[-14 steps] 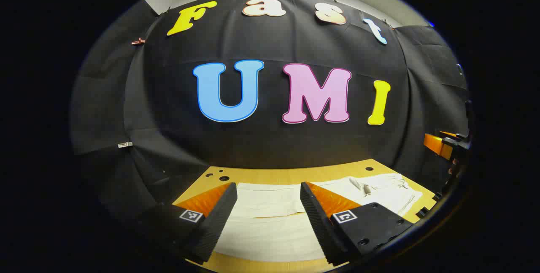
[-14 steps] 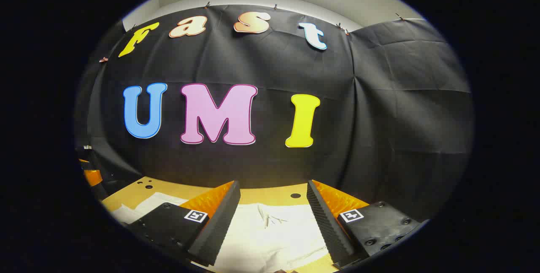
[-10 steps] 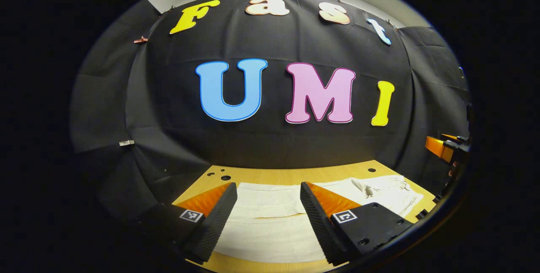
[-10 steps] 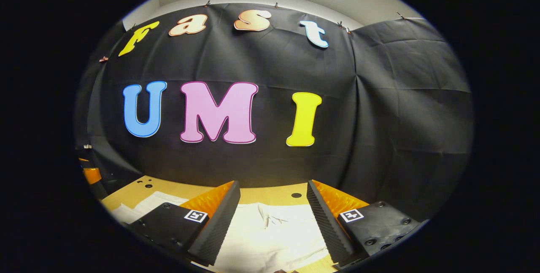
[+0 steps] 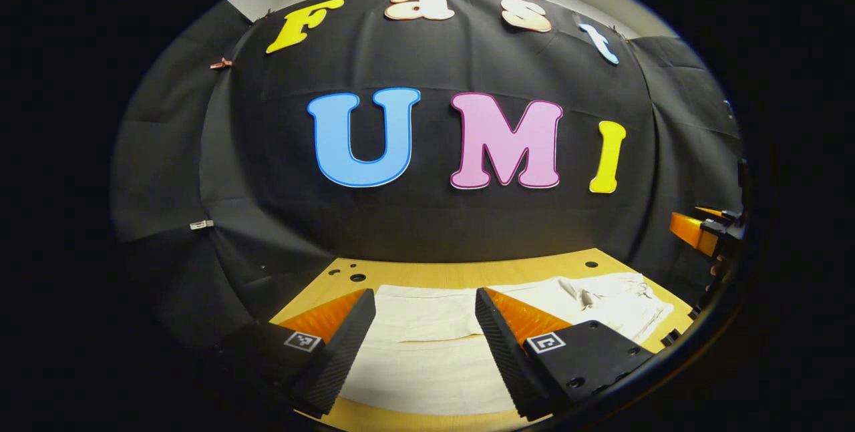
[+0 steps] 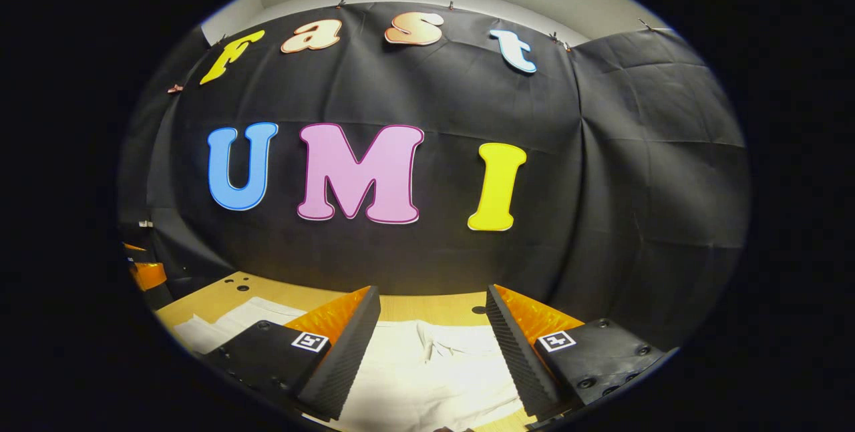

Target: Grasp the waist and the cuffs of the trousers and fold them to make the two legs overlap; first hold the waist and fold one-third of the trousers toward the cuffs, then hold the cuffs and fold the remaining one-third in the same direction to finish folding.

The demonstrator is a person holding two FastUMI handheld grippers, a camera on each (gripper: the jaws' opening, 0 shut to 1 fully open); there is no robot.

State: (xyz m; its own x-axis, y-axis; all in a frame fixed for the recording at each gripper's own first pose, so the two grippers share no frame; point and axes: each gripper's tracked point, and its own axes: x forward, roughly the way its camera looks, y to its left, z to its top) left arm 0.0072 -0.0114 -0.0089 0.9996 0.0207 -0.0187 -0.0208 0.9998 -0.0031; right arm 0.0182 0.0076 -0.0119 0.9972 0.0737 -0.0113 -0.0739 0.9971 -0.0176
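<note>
Trousers [image 5: 427, 345] flat on the table [image 5: 461, 273] — both hand-held grippers [image 5: 425, 352] [image 6: 433, 358] gape above them.

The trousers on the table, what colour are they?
Plain white trousers, clearest in the left gripper view.

Both views sharp, no motion blur. Strong fisheye bending toward the rims, wall seams curve. Light from overhead: trousers [image 6: 427, 372] between the right hand-held gripper [image 6: 433, 352] fingers glare near white, detail washed out. Tabletop [image 5: 461, 273] ahead of the left hand-held gripper [image 5: 425, 342] warm, evenly lit. Wall dim, edges fall into shadow.
</note>
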